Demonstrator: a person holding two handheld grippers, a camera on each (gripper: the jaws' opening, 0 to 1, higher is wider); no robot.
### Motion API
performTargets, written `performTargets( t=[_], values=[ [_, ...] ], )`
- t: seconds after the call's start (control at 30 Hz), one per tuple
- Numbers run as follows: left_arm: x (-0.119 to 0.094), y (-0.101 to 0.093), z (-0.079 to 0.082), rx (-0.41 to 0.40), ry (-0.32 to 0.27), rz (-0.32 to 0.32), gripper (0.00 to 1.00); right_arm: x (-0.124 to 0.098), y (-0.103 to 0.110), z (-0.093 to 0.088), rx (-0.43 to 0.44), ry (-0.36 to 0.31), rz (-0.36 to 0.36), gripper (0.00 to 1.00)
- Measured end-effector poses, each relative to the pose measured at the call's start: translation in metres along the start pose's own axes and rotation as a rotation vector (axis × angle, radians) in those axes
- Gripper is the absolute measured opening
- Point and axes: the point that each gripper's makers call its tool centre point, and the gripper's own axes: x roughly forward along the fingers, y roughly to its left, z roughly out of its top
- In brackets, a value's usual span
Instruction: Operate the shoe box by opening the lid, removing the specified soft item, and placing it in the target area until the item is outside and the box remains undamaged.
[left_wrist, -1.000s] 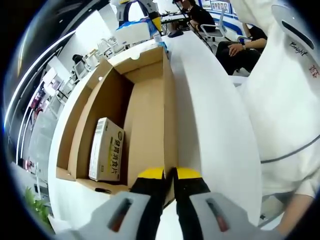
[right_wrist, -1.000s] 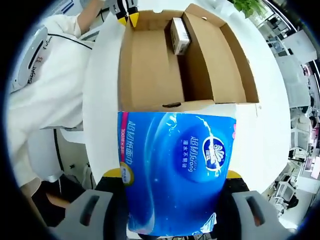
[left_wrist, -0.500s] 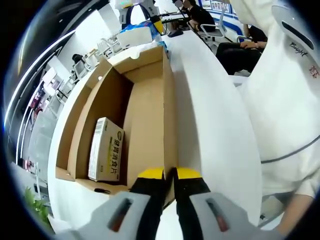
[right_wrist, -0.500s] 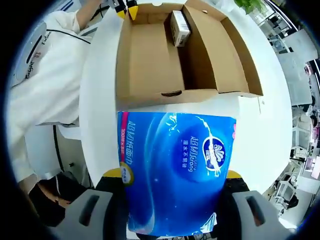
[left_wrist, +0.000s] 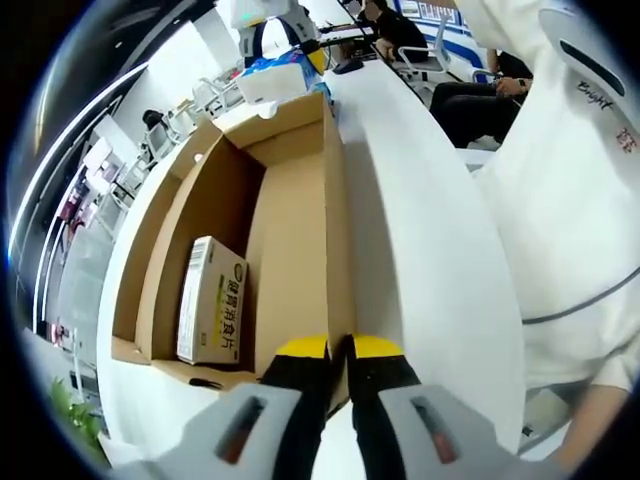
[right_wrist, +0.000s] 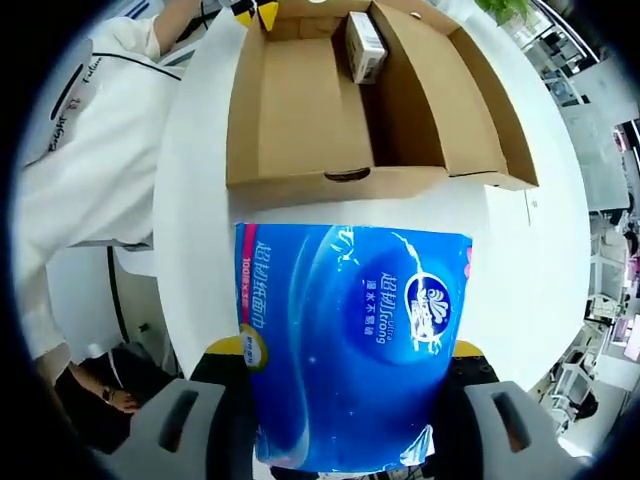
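Left gripper view: a small carton (left_wrist: 212, 300) is seen at 8 o'clock inside the open shoe box (left_wrist: 290, 230), whose near wall is pinched between the closed jaws of the left gripper (left_wrist: 339, 348) at 6 o'clock. Right gripper view: the blue tissue pack (right_wrist: 352, 340) is clamped by the right gripper (right_wrist: 346, 355), outside the box, above the white table (right_wrist: 195, 180).

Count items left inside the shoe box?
1: a small white carton lies on the floor of the open shoe box, against an inner side wall. The blue tissue pack is outside, held by the right gripper. Nothing else visible inside.
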Motion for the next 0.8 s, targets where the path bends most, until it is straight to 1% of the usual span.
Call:
performTargets(
  t=[0.13,0.33,0.5,0.6,0.67,0.73,0.8],
  values=[
    [0.000,0.000,0.000,0.001,-0.001,0.001,0.05,0.003,0.000,0.000,-0.016,0.001,0.005,0.70],
    [0.000,0.000,-0.001,0.003,-0.005,0.004,0.06,0.011,-0.001,-0.005,-0.021,0.020,0.008,0.70],
    [0.000,0.000,0.000,0.002,-0.006,0.002,0.06,0.014,0.000,-0.005,-0.028,0.017,0.015,0.70],
    [0.000,0.000,0.000,0.001,-0.005,0.003,0.06,0.017,0.001,-0.007,-0.034,0.030,0.017,0.71],
    [0.000,0.000,0.000,0.002,-0.006,0.003,0.06,0.017,0.001,-0.007,-0.042,0.025,0.015,0.71],
    [0.000,0.000,0.000,0.001,-0.006,0.003,0.06,0.017,0.001,-0.008,-0.026,0.021,0.018,0.71],
    [0.000,0.000,0.000,0.001,-0.006,0.003,0.06,0.017,0.001,-0.008,-0.028,0.018,0.017,0.72]
  ],
)
